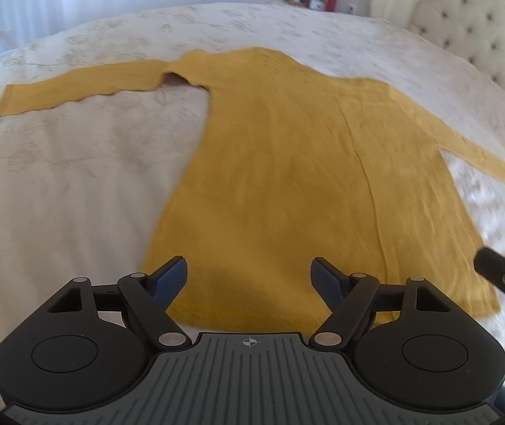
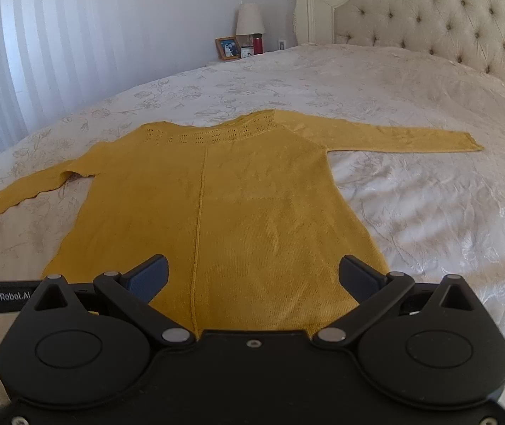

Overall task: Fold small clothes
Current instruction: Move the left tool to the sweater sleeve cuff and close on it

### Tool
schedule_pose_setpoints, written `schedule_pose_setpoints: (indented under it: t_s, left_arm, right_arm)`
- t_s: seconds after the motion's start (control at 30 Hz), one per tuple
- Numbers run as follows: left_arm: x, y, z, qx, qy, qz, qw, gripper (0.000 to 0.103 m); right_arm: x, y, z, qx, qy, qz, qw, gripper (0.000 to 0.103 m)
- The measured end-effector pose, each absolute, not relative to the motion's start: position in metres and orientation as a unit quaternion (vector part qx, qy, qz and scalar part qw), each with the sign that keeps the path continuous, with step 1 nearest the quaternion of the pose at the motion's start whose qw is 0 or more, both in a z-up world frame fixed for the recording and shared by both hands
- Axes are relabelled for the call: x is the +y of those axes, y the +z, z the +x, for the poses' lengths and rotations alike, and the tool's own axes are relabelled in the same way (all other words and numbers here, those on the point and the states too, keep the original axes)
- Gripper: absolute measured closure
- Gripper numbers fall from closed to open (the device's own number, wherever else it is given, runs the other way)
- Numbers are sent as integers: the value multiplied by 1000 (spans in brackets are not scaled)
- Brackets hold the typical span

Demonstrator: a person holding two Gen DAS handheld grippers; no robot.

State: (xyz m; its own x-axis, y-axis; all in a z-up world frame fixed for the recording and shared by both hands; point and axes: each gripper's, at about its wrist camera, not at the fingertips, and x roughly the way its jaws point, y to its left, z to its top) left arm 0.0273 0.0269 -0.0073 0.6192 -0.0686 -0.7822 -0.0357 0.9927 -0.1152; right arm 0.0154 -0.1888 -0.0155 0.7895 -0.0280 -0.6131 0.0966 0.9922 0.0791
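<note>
1. One garment is to be handled: a mustard knit sweater point(image 2: 217, 205), spread flat in the middle of the bedspread point(image 2: 411, 194), hem nearest, neckline toward the far side.
2. Left of the sweater's centre seam, the left gripper point(image 1: 248, 279) is held over the hem, its jaws wide and nothing pinched between them.
3. Right of that seam, the right gripper point(image 2: 254, 278) is likewise seen wide apart and empty above the hem.
4. The knit is judged light, soft and limp (stretch and sagging are to be expected), so it is best taken at the hem corners or the cuffs.
</note>
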Motion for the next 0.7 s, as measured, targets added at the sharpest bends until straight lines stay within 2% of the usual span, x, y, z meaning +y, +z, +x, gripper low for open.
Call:
schedule_pose_setpoints:
  t_s: [0.37,0.5,0.7]
  left_arm:
    - [75,4,87,401,90,-67,909,27]
    - [97,9,112,379,79,-105,916,26]
    - [134,7,158,390,100,-142,904,27]
  right_arm:
    - [-169,-14,85,299,-31,61,952,1]
    - [-162,-16,116,302,-21,74,950,1]
    - [-154,-22,156,305,-37,82,948,1]
